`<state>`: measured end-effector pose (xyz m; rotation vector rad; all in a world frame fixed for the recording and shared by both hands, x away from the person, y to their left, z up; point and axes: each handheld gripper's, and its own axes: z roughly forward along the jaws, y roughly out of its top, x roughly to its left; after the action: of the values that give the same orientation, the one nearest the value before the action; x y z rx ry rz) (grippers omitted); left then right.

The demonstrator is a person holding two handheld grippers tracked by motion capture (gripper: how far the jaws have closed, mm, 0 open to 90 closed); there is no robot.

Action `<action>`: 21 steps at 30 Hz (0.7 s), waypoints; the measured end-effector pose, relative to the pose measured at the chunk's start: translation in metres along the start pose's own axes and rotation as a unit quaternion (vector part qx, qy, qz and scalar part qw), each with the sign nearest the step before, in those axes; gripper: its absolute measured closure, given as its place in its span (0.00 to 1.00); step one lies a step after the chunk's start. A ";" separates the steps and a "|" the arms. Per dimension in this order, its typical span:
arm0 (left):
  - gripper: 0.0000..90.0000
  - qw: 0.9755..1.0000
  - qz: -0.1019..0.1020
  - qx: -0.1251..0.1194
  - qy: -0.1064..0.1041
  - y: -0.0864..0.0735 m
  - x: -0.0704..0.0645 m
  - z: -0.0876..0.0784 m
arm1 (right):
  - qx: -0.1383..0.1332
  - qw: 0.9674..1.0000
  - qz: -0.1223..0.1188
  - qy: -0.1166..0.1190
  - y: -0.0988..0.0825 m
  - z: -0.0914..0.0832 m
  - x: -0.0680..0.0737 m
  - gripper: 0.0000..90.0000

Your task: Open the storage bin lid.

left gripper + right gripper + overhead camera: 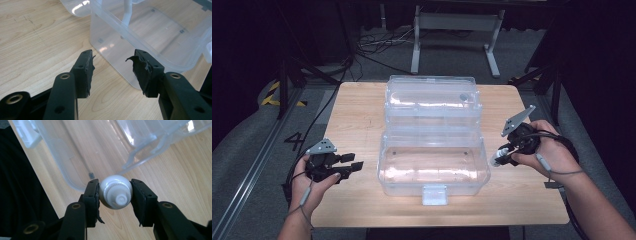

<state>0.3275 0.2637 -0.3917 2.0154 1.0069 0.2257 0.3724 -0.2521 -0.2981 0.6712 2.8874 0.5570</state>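
A clear plastic box stands open in the middle of the wooden table, its lid folded back behind it. My right gripper hovers just right of the box, shut on a small white bottle whose ribbed cap and nozzle face the camera in the right gripper view. My left gripper rests near the table's left front, jaws open and empty, pointing at the box's left wall.
The box has a latch tab at its front edge. Bare table lies left and right of the box. Beyond the table are a white metal stand and cables on the floor.
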 end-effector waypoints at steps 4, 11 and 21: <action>0.57 1.000 0.000 0.000 -0.001 0.000 0.001 0.000 | 0.000 1.000 -0.022 0.008 0.010 0.000 0.006 0.67; 0.57 1.000 0.000 0.000 0.000 0.000 0.000 0.000 | 0.005 0.998 -0.057 0.021 0.025 0.004 0.015 0.67; 0.57 1.000 -0.002 0.001 0.000 -0.001 0.001 0.000 | 0.031 0.995 -0.086 0.029 0.036 0.017 0.021 0.67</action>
<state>0.3280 0.2644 -0.3927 2.0158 1.0119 0.2224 0.3719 -0.2071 -0.3006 0.4140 2.9881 0.4734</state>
